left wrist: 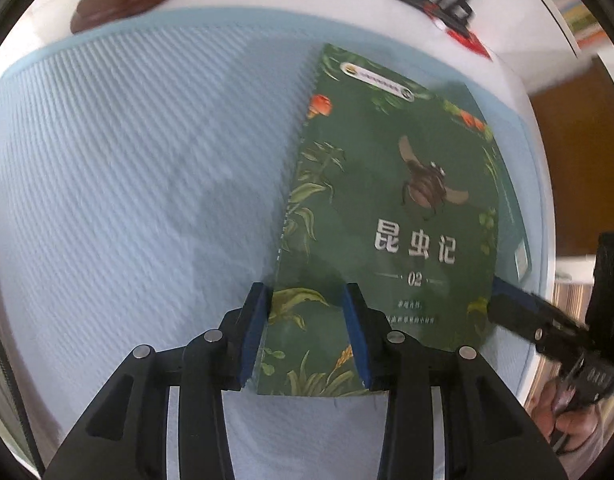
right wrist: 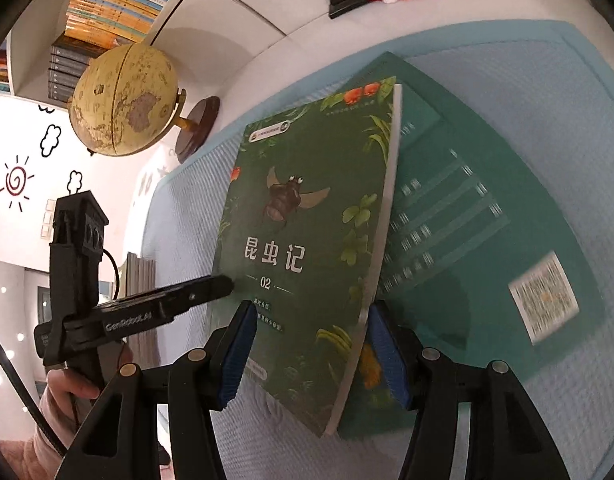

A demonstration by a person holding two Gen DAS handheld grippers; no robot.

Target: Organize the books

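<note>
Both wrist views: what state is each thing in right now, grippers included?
green book: closed, cover up, lying askew on the teal book.
teal book: closed, back cover up, flat on the mat, partly covered.
left gripper: open, astride the green book's near spine corner, no grip evident.
right gripper: open, astride the green book's page edge, no grip evident.
globe: upright on its stand, beyond the mat.

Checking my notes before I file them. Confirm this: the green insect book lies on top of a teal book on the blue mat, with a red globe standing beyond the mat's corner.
One detail is wrong: the globe is yellowish tan, not red, as the right wrist view shows. The rest holds: the green insect book lies on the teal book on the blue mat.
</note>
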